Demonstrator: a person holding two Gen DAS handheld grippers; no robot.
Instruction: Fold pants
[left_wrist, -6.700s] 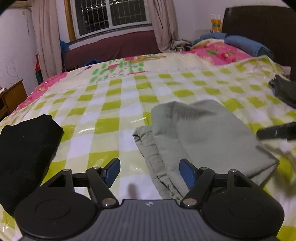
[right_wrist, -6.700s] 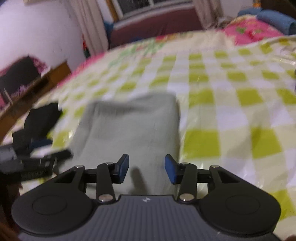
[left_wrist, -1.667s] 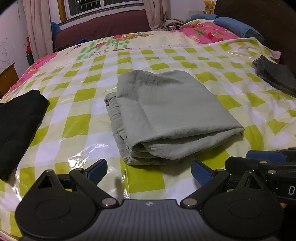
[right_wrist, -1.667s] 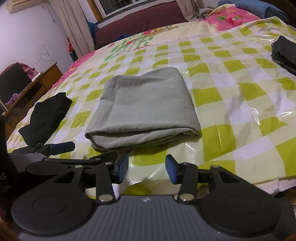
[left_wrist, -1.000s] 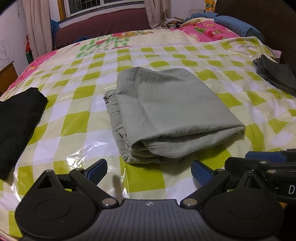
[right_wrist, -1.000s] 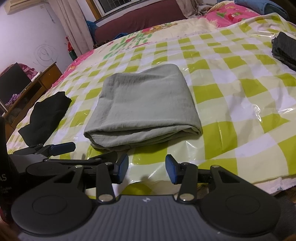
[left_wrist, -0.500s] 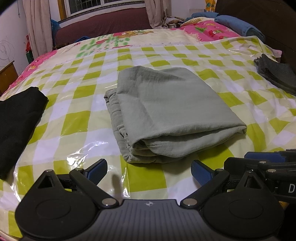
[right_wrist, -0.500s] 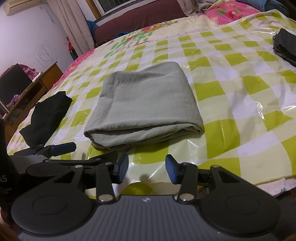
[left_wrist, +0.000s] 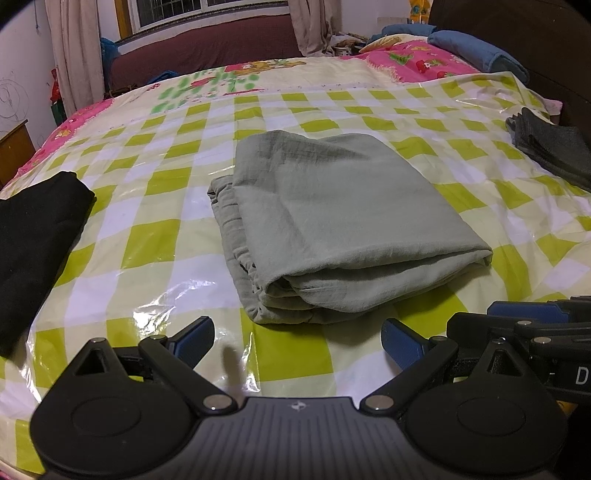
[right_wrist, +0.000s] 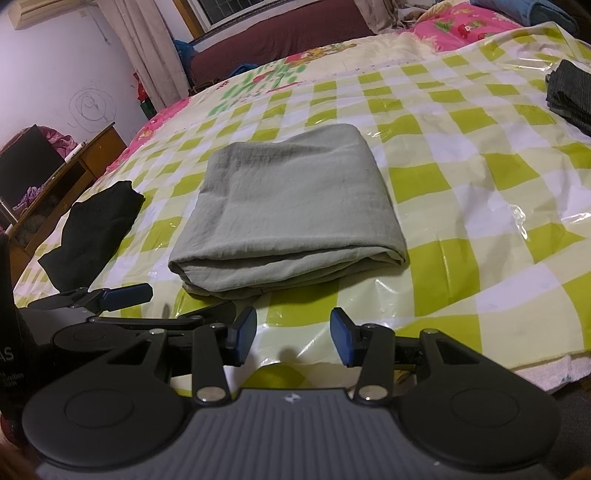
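The grey-green pants (left_wrist: 332, 221) lie folded into a compact rectangle on the green-checked plastic sheet (left_wrist: 159, 243) over the bed; they also show in the right wrist view (right_wrist: 288, 218). My left gripper (left_wrist: 297, 341) is open and empty, held back at the near edge of the bed just short of the folded stack. My right gripper (right_wrist: 293, 334) is open and empty, also at the near edge, apart from the pants. The two grippers sit side by side; the left one shows in the right wrist view (right_wrist: 110, 295).
A folded black garment (left_wrist: 33, 236) lies left of the pants. A dark grey folded garment (left_wrist: 550, 147) lies at the right. Pillows and blue bedding (left_wrist: 472, 51) sit at the far right. A wooden desk (right_wrist: 55, 177) stands left of the bed.
Both grippers have drawn back from over the pants to the near edge of the bed and held nearly still over the last second. The pants lie released and folded.
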